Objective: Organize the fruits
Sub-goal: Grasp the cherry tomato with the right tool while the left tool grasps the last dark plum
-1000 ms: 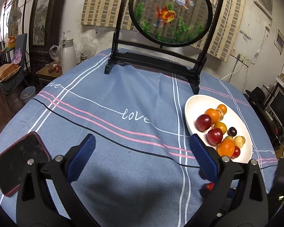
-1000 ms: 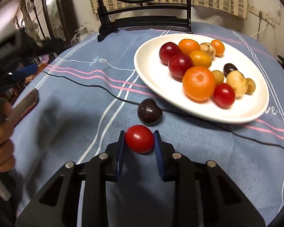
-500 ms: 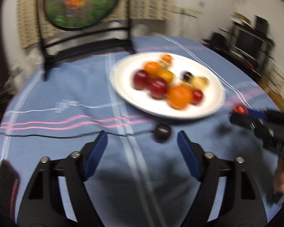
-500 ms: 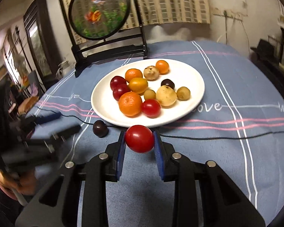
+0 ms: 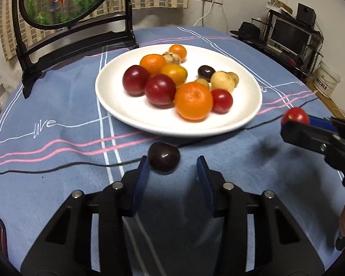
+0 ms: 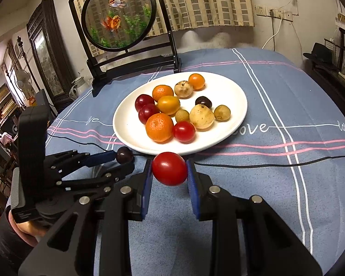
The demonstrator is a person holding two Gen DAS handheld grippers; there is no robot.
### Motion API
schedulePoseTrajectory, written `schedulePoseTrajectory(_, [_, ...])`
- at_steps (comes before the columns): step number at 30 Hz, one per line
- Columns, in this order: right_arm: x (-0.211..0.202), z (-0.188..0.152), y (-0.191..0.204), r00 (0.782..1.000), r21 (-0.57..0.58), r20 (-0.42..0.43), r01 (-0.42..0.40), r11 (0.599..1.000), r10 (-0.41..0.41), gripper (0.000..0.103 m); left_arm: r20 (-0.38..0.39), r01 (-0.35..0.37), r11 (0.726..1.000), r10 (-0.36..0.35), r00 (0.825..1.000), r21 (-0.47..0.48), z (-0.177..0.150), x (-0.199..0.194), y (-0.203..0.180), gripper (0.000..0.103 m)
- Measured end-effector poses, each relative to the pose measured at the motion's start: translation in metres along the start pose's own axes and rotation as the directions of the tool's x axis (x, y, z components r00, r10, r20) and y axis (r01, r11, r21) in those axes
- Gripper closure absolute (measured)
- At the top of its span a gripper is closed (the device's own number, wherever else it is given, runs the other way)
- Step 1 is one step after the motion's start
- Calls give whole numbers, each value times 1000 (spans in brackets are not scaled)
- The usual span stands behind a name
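Nearest the right wrist camera, the right gripper (image 6: 169,172) is clamped on a red tomato (image 6: 169,168), both blue pads pressed to its sides, held just above the blue tablecloth (image 6: 276,184) in front of the plate. The left gripper (image 5: 172,172) is closing around a dark plum (image 5: 164,160) that lies on the cloth; the plum sits between the jaws, against the left pad, with a gap to the right one. Just beyond is the white plate (image 5: 131,117), holding oranges, red plums, another tomato and pale round fruits. Behind the plate stands a round goldfish screen (image 6: 118,16) in a black frame.
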State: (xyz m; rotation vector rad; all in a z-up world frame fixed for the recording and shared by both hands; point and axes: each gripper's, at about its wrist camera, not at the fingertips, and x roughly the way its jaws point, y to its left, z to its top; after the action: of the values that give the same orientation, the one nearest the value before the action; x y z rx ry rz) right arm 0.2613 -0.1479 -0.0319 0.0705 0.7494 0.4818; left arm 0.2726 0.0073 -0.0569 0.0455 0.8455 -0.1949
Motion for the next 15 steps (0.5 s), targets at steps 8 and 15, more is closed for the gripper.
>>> schedulePoseTrajectory(8, [-1, 0, 2, 1000, -3, -8, -6, 1000, 6, 74, -12, -19, 1000, 19, 1000, -8, 4, 6, 2, 62])
schedulePoseTrajectory(15, [-1, -1, 2, 1000, -6, -7, -4, 1000, 4, 74, -35, -10, 1000, 9, 999, -23, 6, 14, 4, 71])
